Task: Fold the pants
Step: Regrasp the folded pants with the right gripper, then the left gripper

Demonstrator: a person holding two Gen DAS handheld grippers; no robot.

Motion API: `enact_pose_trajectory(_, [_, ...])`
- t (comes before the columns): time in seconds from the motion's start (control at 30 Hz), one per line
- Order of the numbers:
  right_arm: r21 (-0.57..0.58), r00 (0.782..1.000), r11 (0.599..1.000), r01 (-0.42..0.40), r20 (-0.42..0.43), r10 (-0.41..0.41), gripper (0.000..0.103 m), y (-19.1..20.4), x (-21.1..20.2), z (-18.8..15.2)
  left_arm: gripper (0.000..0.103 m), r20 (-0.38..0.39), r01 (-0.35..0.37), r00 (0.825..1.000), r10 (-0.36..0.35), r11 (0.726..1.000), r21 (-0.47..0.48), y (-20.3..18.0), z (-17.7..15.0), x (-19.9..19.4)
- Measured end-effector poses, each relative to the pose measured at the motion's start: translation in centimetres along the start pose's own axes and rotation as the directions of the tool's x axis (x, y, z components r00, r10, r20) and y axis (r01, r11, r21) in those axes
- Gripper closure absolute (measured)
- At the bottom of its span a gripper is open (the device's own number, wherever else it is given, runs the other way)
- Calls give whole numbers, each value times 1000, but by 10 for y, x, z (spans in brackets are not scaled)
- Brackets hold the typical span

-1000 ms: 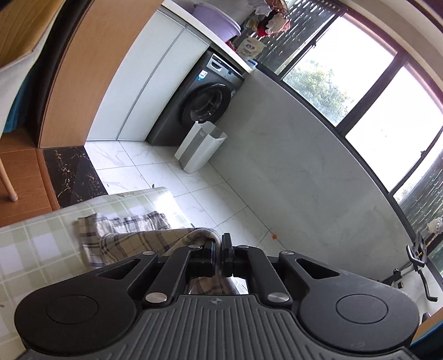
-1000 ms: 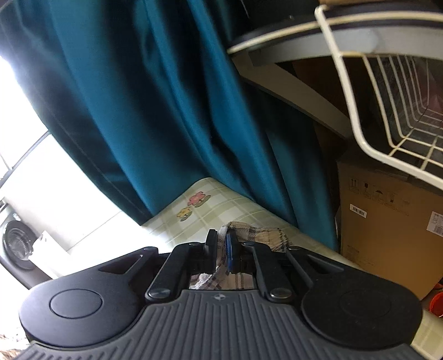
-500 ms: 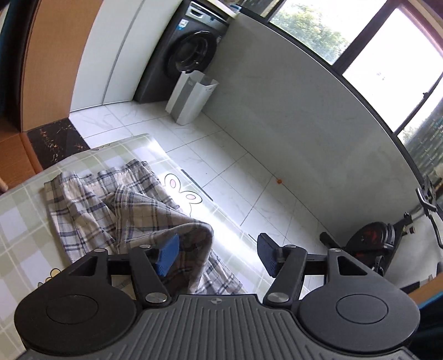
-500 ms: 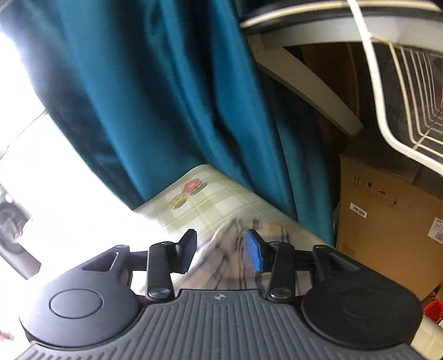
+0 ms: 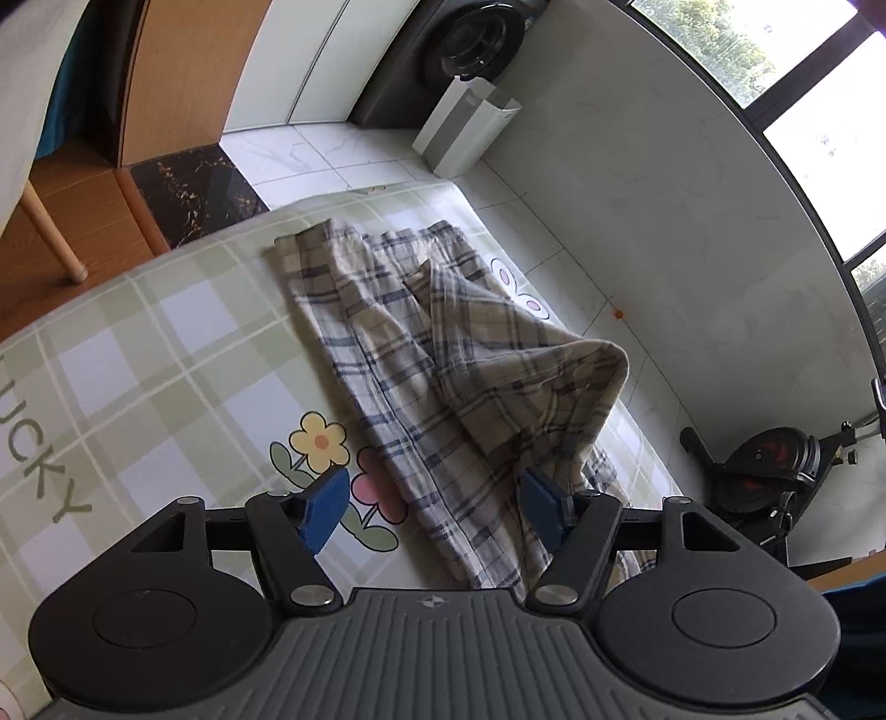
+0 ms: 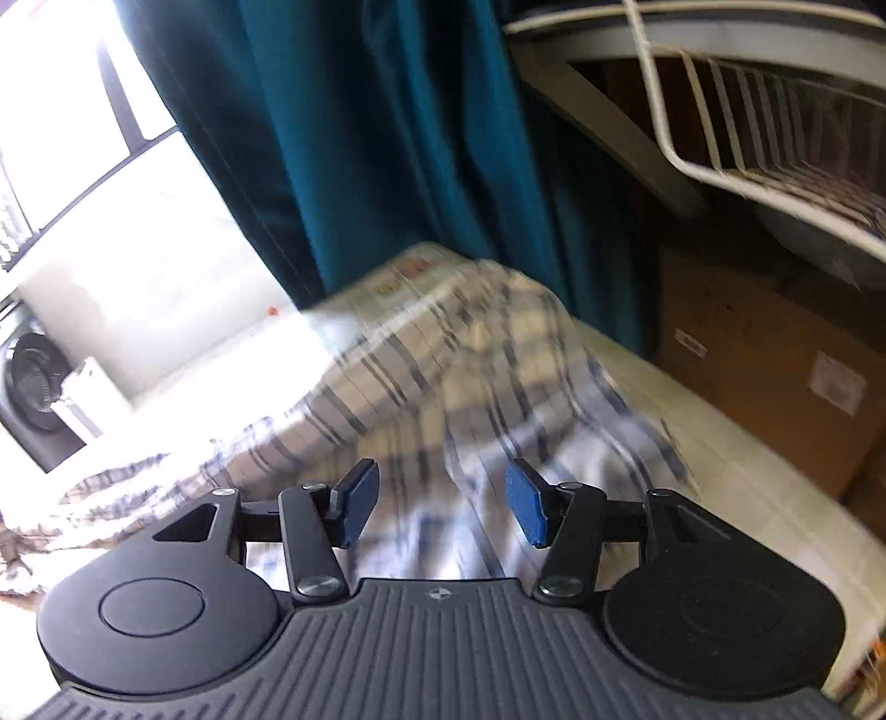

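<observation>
The beige and blue plaid pants lie on the checked table cover, stretched away from me, with one part folded over and bulging up at the right. My left gripper is open and empty just above the near end of the pants. In the right wrist view the pants appear blurred, draped in a hump on the table. My right gripper is open and empty above them.
The table's far edge drops to a tiled floor with a white bin and a washing machine. A teal curtain, a cardboard box and a white wire basket stand beyond the table.
Both grippers were shut on the pants one second ago. They opened, let the fabric drop onto the table, and pulled back and up.
</observation>
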State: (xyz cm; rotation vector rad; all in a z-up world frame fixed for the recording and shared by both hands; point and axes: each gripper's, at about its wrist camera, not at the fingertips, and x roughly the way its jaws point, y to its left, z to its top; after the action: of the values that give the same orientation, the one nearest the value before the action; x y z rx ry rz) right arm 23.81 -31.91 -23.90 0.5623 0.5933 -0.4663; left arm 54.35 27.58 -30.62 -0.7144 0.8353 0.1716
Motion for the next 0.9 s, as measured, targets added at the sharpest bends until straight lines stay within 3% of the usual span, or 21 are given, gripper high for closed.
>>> enact_pose_trajectory(0.07, [16,999,999,33,-19,-33,49,-2,-1,-8,47,-12,8,1000,-8,1000,1,-1,-4,10])
enact_pose_trajectory(0.17, [49,996,995,88,-37,-86,46,-8,-1,-16,49,-14,-25,1000,25,1000,9,-6,-9,25])
enact_pose_trajectory(0.27, [84,990,987,134,-57,-130,41,-15,3,-21,52,46,-57,997,55,997,56,-17,-13,31])
enact_pose_trajectory(0.37, [107,985,982,157,-88,-148,41,-21,10,-26,101,65,-120,991,113,987,108,-24,-16,38])
enact_pose_trajectory(0.43, [98,985,982,162,-79,-154,42,-22,16,-27,101,81,-119,990,112,989,84,-20,-18,39])
enact_pose_trajectory(0.53, [22,981,982,190,-54,-189,69,-18,29,-25,101,113,-172,981,160,978,116,-18,-23,32])
enact_pose_trajectory(0.63, [-20,983,984,177,-55,-178,81,-16,40,-17,101,132,-196,974,182,976,98,-7,-30,18])
enact_pose_trajectory(0.9, [-117,992,990,77,-88,-88,86,-8,79,14,101,177,-275,947,269,961,8,40,-71,-48])
